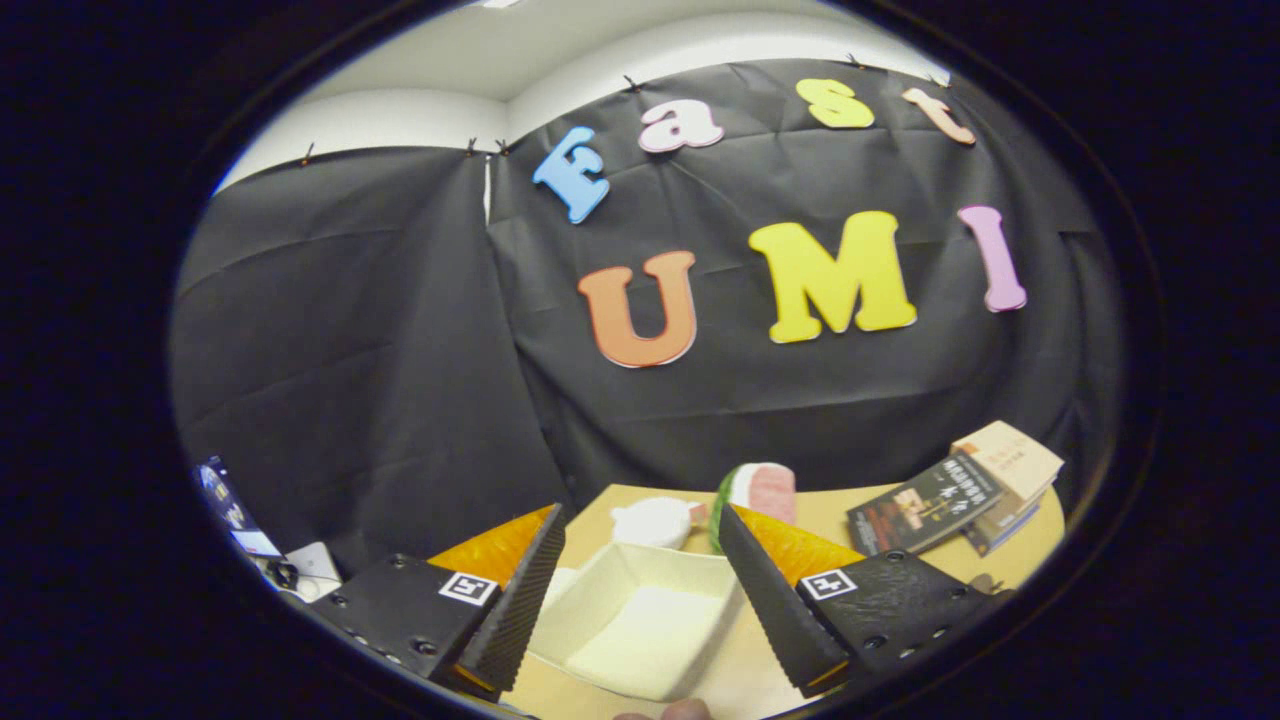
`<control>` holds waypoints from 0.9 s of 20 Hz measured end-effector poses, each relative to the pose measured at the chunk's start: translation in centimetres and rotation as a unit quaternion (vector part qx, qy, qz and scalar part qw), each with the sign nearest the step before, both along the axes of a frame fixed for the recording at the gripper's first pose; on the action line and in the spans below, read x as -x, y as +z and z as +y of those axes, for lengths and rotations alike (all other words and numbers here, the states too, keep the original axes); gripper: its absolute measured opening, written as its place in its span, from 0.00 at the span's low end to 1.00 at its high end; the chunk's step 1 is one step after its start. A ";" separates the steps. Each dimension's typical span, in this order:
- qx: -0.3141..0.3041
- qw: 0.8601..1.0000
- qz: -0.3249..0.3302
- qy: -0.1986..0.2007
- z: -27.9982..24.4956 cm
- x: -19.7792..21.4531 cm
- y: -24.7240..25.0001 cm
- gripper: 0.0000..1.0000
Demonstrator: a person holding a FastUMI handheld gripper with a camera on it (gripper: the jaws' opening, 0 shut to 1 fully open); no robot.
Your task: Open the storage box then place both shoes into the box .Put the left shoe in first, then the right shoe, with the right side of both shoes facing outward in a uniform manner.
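Observation:
A cream open-topped storage box [640,625] lies on the wooden table between and just below my fingers, its inside bare. My gripper [637,525] hangs above it, open, with nothing between the fingers. Beyond the box's far rim rests a white rounded thing [652,521], and beside it a pink and white thing with a green edge [760,490]; whether these are the shoes I cannot tell, since the right finger hides part of them.
A pile of books [955,495] lies at the table's far right. The table [860,520] ends close to the black cloth wall. Left of the table, lower down, are a white item and cables [300,570]. A fingertip [685,710] shows below the box.

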State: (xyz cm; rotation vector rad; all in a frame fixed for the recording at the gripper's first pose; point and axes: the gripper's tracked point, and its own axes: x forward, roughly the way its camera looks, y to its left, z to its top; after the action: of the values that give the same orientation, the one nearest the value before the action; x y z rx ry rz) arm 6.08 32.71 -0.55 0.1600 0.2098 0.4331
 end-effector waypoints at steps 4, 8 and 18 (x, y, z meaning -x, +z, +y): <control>0.030 0.997 0.035 -0.063 -10.3 0.8 -4.9 0.94; 0.060 0.983 0.110 -0.135 -19.7 2.1 -13.0 0.94; 0.112 0.930 0.328 -0.122 -23.8 1.5 -30.0 0.79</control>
State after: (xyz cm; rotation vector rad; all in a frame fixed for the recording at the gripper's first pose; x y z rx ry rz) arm 4.57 8.95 -30.59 0.0990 0.8871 0.0895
